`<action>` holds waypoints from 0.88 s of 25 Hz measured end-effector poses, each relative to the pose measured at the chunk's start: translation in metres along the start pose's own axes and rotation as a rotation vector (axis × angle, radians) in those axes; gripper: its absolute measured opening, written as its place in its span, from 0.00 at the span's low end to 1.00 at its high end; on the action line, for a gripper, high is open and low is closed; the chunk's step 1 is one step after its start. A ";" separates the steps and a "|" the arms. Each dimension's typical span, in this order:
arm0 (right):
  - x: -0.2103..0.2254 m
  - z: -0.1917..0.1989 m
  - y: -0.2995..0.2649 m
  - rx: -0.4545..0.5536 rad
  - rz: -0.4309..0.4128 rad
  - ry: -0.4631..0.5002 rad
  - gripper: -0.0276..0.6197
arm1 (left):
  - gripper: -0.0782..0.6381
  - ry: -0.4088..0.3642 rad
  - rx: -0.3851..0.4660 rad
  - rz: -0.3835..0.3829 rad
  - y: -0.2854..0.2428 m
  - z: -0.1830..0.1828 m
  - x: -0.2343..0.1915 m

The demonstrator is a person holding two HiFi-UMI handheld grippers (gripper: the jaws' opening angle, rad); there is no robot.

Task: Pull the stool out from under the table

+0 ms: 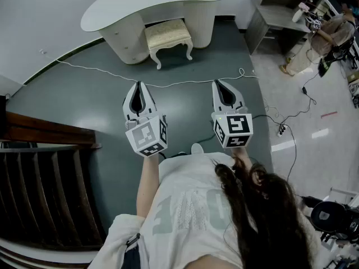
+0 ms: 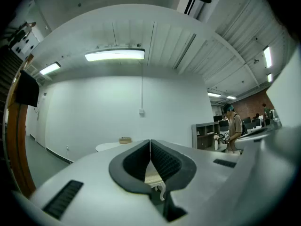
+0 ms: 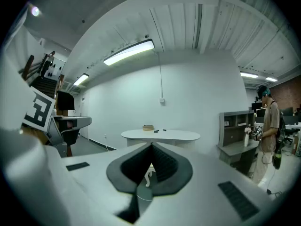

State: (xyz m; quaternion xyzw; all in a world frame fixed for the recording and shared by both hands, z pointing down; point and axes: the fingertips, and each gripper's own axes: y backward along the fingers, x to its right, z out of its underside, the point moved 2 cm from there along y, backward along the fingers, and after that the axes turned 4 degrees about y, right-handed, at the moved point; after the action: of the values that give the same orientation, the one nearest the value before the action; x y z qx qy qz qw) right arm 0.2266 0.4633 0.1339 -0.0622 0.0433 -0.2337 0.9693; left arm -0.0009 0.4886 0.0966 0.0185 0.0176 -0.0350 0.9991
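Note:
A cream stool with a padded seat and curved white legs stands tucked partly under a white curved table at the top of the head view. My left gripper and right gripper are held side by side over the dark floor, well short of the stool, both shut with nothing between their jaws. In the left gripper view the shut left gripper hides most of the stool. In the right gripper view one stool leg shows between the right gripper's pads, below the table.
A white cable crosses the floor between me and the stool. A wooden stair rail is at my left. Grey shelving and a person stand at the right, with more cables and a power strip nearby.

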 end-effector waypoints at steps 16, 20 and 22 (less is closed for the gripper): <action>0.003 0.031 0.009 -0.011 -0.050 -0.089 0.09 | 0.15 0.006 -0.013 -0.028 0.018 0.011 0.011; -0.003 0.044 0.005 -0.055 -0.086 -0.105 0.09 | 0.15 0.012 -0.040 -0.060 0.024 0.020 0.005; -0.004 0.046 0.003 -0.062 -0.099 -0.099 0.09 | 0.15 0.023 -0.049 -0.076 0.023 0.023 0.001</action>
State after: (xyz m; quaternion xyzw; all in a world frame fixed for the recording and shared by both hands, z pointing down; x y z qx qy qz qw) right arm 0.2295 0.4729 0.1790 -0.1057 -0.0008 -0.2764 0.9552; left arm 0.0024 0.5103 0.1200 -0.0061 0.0308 -0.0723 0.9969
